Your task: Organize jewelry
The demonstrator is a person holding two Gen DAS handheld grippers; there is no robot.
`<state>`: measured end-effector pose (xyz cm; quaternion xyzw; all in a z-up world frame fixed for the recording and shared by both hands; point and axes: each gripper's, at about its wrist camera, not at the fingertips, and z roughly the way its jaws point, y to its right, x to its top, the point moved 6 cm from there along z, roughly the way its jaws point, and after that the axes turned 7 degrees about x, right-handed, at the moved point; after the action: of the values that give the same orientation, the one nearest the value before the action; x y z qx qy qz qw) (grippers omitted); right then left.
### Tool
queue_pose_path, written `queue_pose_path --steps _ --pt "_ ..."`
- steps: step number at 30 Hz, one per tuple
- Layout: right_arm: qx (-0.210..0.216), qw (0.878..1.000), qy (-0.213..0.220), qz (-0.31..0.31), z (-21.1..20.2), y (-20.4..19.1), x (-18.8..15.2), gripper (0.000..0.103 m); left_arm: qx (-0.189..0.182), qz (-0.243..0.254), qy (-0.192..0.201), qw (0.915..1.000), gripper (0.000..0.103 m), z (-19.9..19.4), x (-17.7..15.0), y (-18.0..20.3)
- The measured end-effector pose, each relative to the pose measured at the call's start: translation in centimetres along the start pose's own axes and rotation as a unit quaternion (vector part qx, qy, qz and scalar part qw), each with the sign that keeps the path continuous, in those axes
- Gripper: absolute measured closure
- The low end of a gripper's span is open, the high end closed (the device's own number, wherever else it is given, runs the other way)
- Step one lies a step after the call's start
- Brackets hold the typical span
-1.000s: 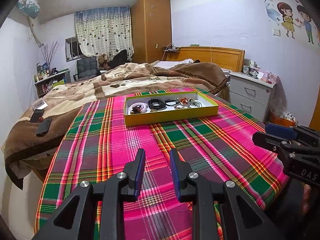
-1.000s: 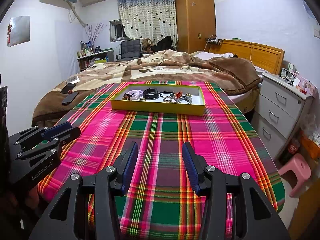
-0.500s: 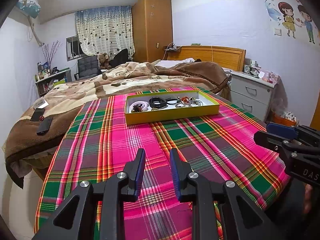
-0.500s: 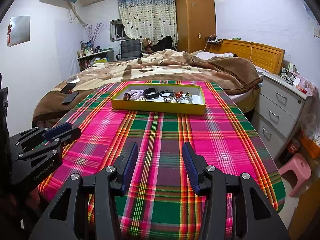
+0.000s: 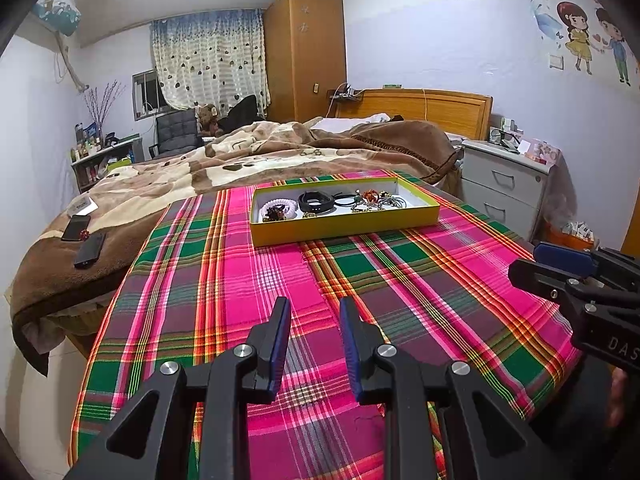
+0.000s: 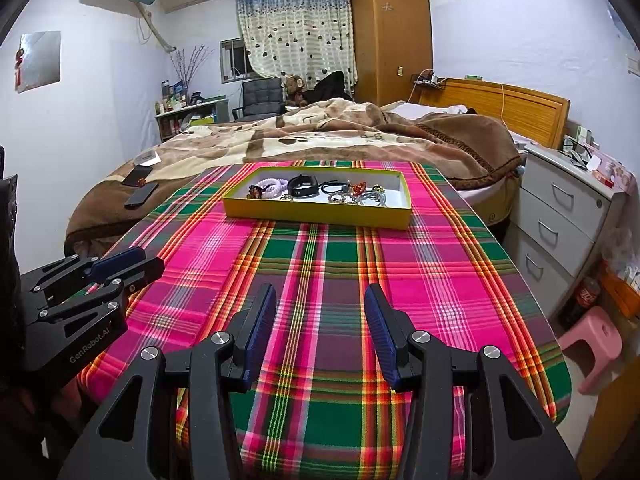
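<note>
Covering the whole table, a plaid cloth (image 5: 224,280) in pink, green and orange, woven, flat, draping over the rounded near edge and both sides. Beyond its far edge, a bed with a plush brown and cream blanket (image 6: 340,132), rumpled. Off the right side, a grey drawer unit (image 6: 560,208), close to the table's edge; lower down, a pink plastic stool (image 6: 596,340). Wide bare cloth between the near edge and a yellow tray (image 5: 344,226), rectangular, shallow, low-walled with a white floor, sitting near the far edge. Inside it, the jewelry (image 6: 320,190): a pale coiled band, a black strap-like band, thin dark loops, small tangled metal and orange pieces, all loose. Hovering over the near cloth, left gripper (image 5: 314,316), blue ribbed pads apart, nothing between. Beside it, right gripper (image 6: 320,304), spread wider, likewise empty. Well short of the tray, both.
</note>
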<state>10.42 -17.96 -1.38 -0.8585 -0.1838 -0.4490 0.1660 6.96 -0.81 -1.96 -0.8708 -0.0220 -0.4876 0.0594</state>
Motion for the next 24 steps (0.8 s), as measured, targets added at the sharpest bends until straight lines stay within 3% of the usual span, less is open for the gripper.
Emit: queue_pose_path --steps 24 --pt "0.001 1.0 -0.002 0.0 0.0 -0.11 -0.08 0.056 0.007 0.005 -0.013 0.9999 0.078 0.38 -0.59 0.19"
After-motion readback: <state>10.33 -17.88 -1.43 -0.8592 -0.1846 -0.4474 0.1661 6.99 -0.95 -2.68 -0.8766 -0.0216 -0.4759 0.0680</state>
